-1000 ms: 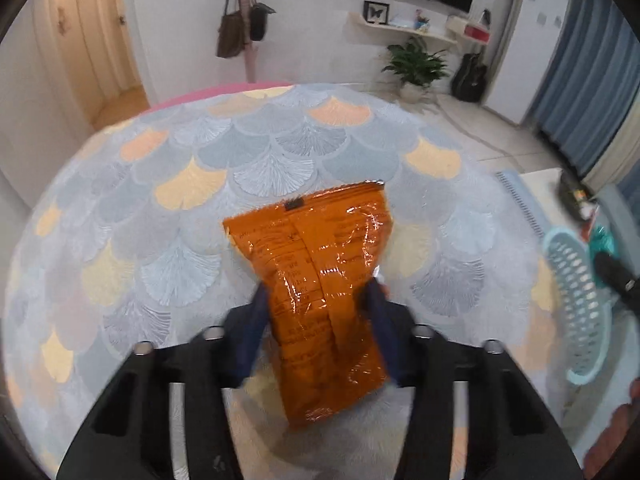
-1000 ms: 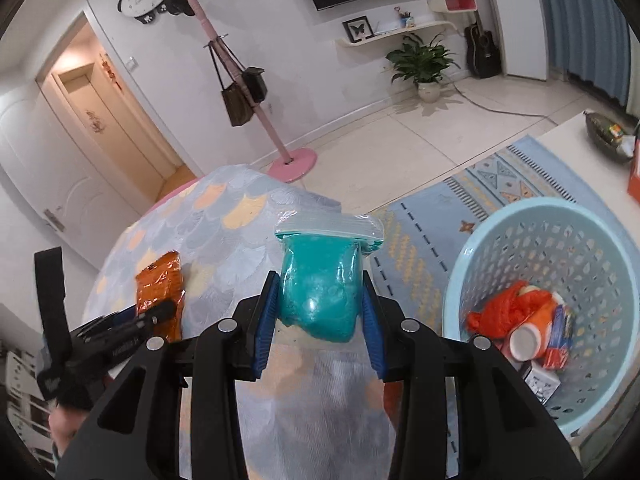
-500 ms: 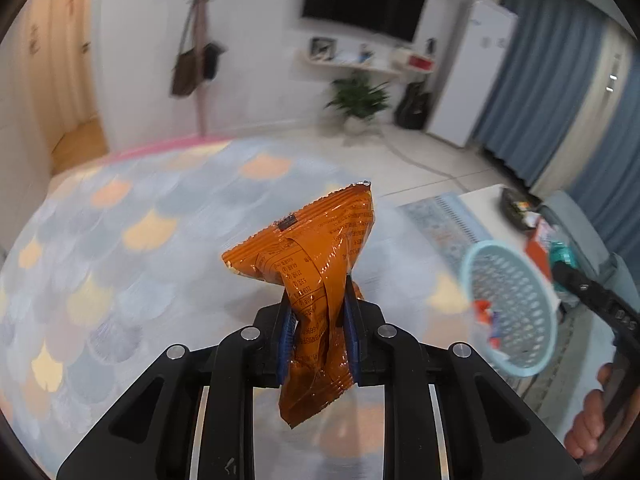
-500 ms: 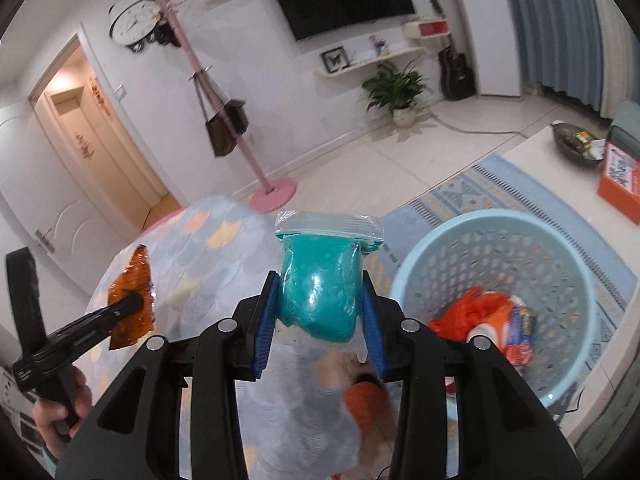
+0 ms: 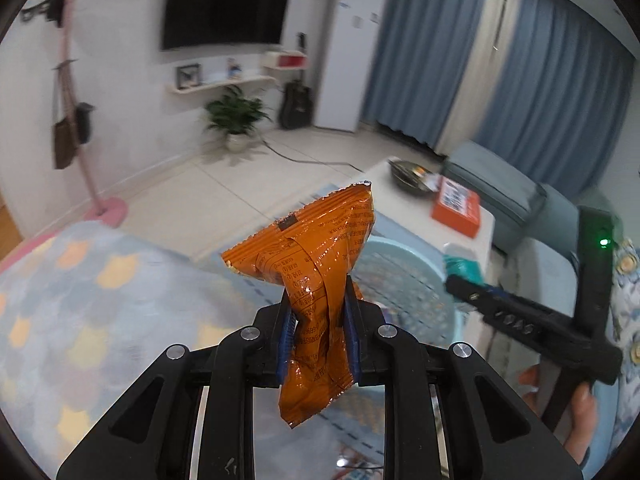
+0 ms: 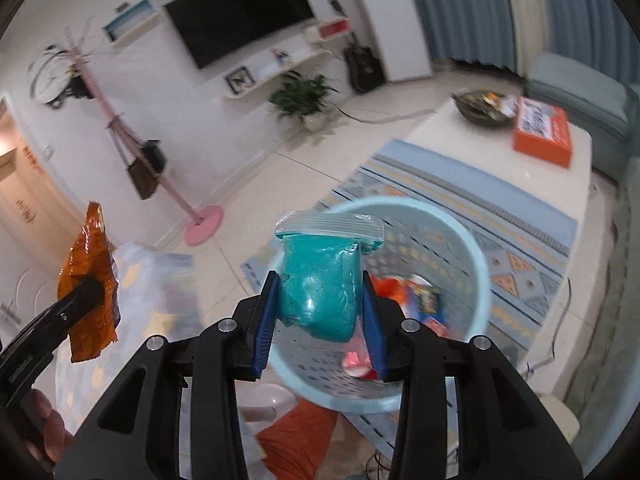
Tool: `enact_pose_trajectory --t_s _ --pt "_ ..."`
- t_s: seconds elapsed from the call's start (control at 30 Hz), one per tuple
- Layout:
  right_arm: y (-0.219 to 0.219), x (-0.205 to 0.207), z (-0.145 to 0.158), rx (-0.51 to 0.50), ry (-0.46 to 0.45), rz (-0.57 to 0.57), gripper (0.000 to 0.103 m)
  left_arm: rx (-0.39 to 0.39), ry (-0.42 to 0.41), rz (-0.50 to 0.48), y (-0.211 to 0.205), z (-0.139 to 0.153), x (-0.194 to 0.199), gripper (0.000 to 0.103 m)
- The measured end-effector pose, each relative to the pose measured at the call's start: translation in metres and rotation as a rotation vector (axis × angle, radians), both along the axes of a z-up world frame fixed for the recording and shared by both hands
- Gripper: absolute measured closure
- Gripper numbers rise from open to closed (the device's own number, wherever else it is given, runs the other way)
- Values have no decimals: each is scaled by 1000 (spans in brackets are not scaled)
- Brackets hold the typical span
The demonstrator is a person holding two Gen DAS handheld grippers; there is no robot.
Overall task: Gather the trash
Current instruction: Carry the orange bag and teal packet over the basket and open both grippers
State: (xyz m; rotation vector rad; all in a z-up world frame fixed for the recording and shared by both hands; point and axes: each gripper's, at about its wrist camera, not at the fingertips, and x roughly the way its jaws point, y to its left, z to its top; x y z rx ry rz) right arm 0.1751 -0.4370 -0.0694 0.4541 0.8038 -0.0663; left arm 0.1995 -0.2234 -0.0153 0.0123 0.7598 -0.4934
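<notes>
A white table (image 6: 460, 152) is carrying an orange box (image 6: 542, 132) and a dark bowl (image 6: 482, 110) at 1 o'clock beyond the patterned rug (image 6: 520, 240); we are seeing bright wrappers lying in the pale blue basket (image 6: 478, 264); our right hand-held gripper (image 6: 320, 300) is pinching a teal zip bag (image 6: 320, 280) over it; our left hand-held gripper (image 5: 318, 336) is pinching a crumpled orange snack packet (image 5: 316, 260), the basket (image 5: 404, 280) showing behind at 2 o'clock.

Glossy, crinkled orange foil wrapper (image 5: 320, 264); smooth clear plastic zip bag (image 6: 324, 272) of teal paste; perforated pale-blue plastic basket (image 6: 468, 264); matt black plastic gripper fingers (image 5: 352, 336).
</notes>
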Motion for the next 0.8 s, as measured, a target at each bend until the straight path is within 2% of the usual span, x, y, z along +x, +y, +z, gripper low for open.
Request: enact_pose_trajectory --t_s 0.17,0.3,0.37,0.4,0.43,0.47,0.5,0.57,0.73,0.8 --pt "-20 9 -37 -13 122 -24 66 33 53 -74 -45 -29 12 82" --pt "-28 9 -59 13 161 -24 66 68 80 -99 -68 -46 21 81" --pt "-33 9 -64 19 166 -28 65 77 90 -102 -75 -52 26 76" --pt "-34 8 -64 18 166 -31 64 82 95 -103 -79 -55 29 69" --pt "-36 7 -65 13 165 -35 58 85 97 -101 -78 -56 31 58" --pt "-37 6 -65 8 163 -38 50 88 98 -95 -80 -58 32 52" --pt "-39 5 -64 2 163 -38 48 89 98 -89 -80 -60 34 48" --pt "-41 1 -64 -12 161 -39 48 92 106 -87 -78 -65 38 48" --pt "-37 -6 -62 -19 158 -22 48 66 146 -57 -68 -73 44 36" --pt "-30 -8 -57 -39 147 -2 48 66 144 -51 -63 -73 41 36"
